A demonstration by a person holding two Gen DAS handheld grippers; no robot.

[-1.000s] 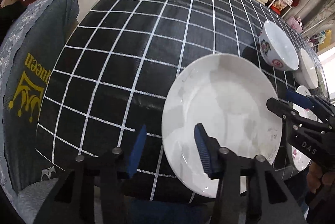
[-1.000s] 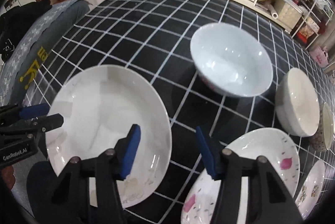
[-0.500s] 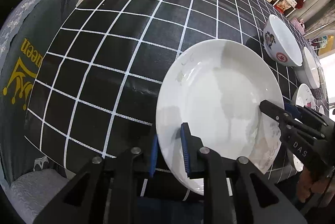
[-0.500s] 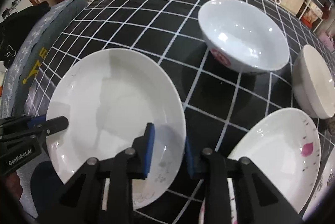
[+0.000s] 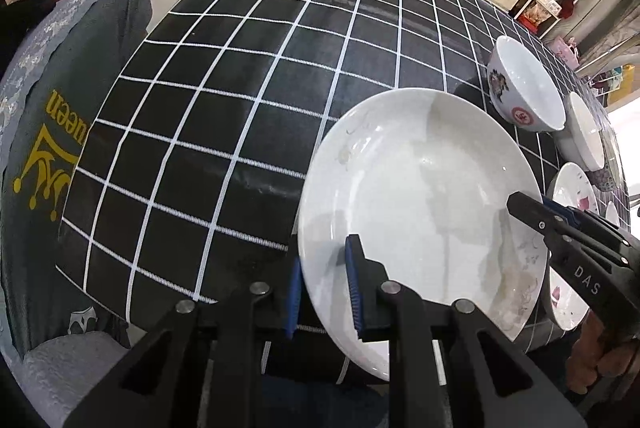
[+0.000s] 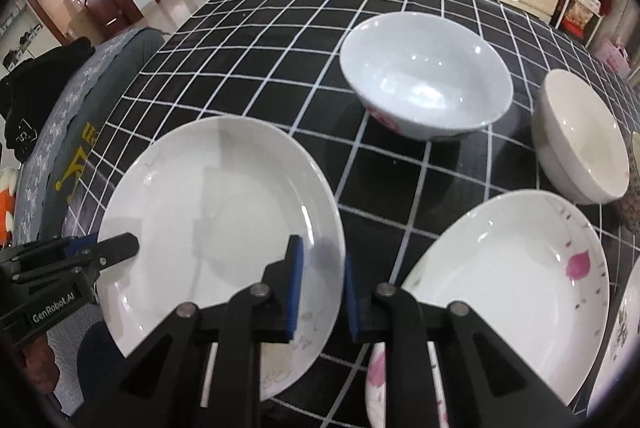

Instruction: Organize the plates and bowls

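- Left claw (image 5: 322, 286) is clamped on the near rim of the white plate (image 5: 420, 196), one pad under, one on top
- Right claw (image 6: 320, 286) is closing over the plate's opposite rim, which sits between its pads
- Plate lies at the checked table's (image 5: 240, 88) near edge

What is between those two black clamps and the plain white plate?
Nothing visible. The left gripper is shut on the white plate at its near rim, and the right gripper is closing its jaws astride the opposite rim.
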